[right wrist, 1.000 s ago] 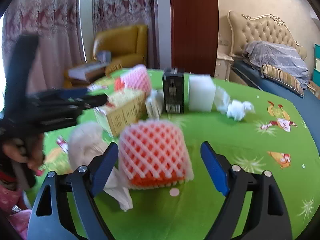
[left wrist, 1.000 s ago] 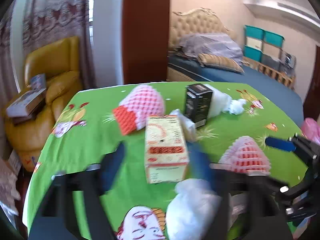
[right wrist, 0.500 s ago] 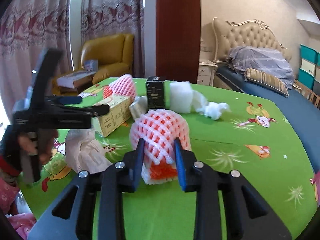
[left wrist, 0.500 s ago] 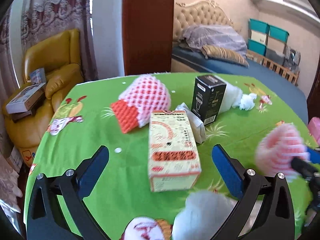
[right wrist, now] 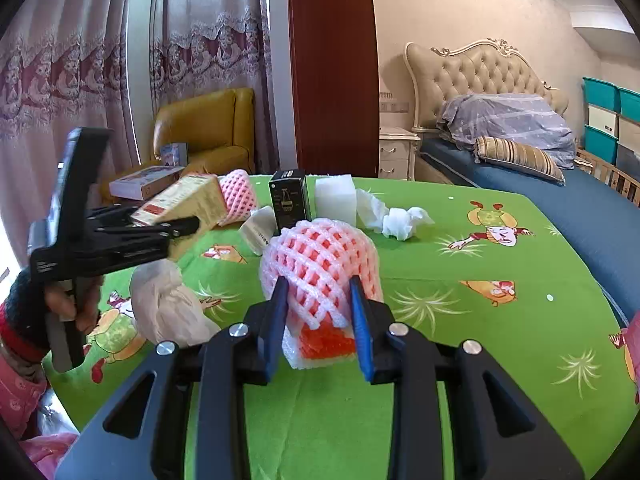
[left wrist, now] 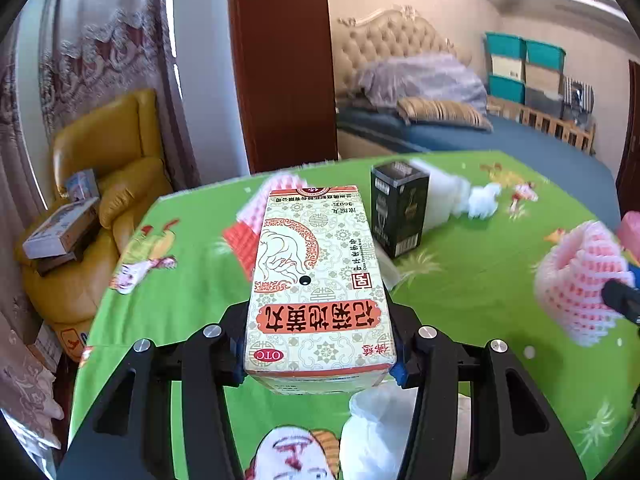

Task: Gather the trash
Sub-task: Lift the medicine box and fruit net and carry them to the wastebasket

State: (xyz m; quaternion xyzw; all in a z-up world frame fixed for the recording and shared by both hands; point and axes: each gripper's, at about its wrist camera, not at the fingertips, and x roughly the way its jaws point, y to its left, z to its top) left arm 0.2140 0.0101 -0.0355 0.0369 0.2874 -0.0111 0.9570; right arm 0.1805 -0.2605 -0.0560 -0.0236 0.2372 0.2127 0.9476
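Clamping medicine box (left wrist: pixel 320 280) in left gripper (left wrist: pixel 320 360), right gripper (right wrist: pixel 320 312) squeezing foam net (right wrist: pixel 320 256), black box (left wrist: pixel 398 208) beyond.

On the green table (right wrist: pixel 460 420) lay two foam fruit nets (right wrist: pixel 320 264), one patterned carton (left wrist: pixel 320 280), one black box (right wrist: pixel 289 204), one white foam block (right wrist: pixel 335 197), and two crumpled tissues (right wrist: pixel 404 220).

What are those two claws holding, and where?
Left gripper clamps the medicine box by its sides; right gripper squeezes the pink foam net across its near end.
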